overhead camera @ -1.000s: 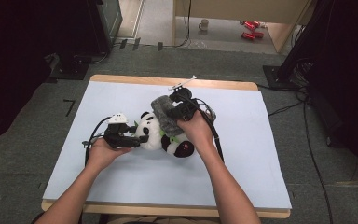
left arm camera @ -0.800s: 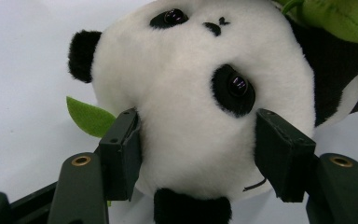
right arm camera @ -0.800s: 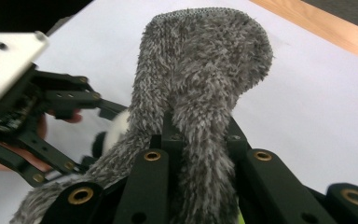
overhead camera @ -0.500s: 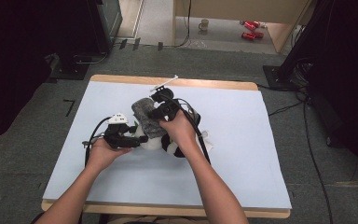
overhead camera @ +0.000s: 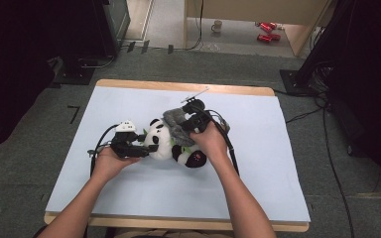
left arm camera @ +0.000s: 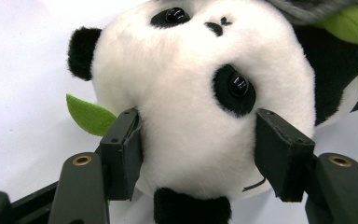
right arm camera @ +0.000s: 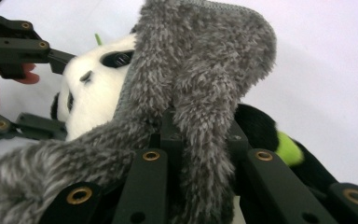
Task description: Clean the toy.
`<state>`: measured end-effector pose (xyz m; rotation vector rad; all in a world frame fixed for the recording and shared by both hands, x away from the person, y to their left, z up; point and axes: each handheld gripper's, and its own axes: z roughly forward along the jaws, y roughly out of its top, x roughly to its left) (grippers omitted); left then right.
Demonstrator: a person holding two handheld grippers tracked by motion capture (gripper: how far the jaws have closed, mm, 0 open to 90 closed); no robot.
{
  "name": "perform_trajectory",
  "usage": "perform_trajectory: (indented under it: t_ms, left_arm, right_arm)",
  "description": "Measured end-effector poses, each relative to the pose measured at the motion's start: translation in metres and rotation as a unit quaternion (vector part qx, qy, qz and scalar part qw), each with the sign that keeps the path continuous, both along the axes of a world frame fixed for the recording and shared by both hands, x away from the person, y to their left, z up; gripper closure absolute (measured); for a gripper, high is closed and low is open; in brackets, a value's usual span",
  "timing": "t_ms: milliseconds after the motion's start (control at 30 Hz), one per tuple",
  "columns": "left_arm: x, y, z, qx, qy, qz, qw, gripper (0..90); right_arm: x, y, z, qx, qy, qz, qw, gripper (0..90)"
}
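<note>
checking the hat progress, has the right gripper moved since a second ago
Yes. The right gripper, shut on the grey hat, has shifted left toward the panda's head, judged against the table's far edge.

Bare table point(overhead camera: 287, 163) around panda point(overhead camera: 159, 141)

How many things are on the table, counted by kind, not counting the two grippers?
Panda plush toy: 1
Grey fuzzy cloth piece: 1
Total: 2
</note>
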<state>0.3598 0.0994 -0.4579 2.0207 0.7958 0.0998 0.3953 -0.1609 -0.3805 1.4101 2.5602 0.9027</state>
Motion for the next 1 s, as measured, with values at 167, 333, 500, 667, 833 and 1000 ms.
perform_trajectory:
  t_ms: [167,333,500,667,833,1000]
  left_arm:
    - [-0.001,-0.003,0.0,-0.005,-0.003,0.004,1.0,38.0]
    - [0.0,-0.002,0.0,-0.009,0.001,0.008,0.9999,38.1]
    - [0.001,-0.006,0.005,-0.003,-0.001,0.024,0.9997,38.3]
    - [0.007,-0.007,0.004,-0.013,0.0,0.029,0.9995,38.9]
    - [0.007,-0.006,0.004,-0.012,-0.004,0.023,0.9997,38.8]
    - [0.007,-0.003,0.004,-0.01,-0.012,0.011,0.9998,34.8]
  right_arm:
    - [-0.004,-0.016,0.001,0.008,-0.012,-0.001,0.9999,77.4]
    - [-0.006,-0.022,0.007,-0.005,-0.031,-0.007,0.9995,77.4]
    - [-0.009,-0.028,0.021,-0.057,-0.07,-0.033,0.9954,78.3]
    - [-0.013,-0.028,0.037,-0.002,-0.071,-0.03,0.997,78.3]
    - [-0.014,-0.011,0.04,0.026,-0.06,-0.002,0.9979,78.2]
    - [-0.011,0.003,0.02,-0.007,-0.039,0.013,0.9991,78.2]
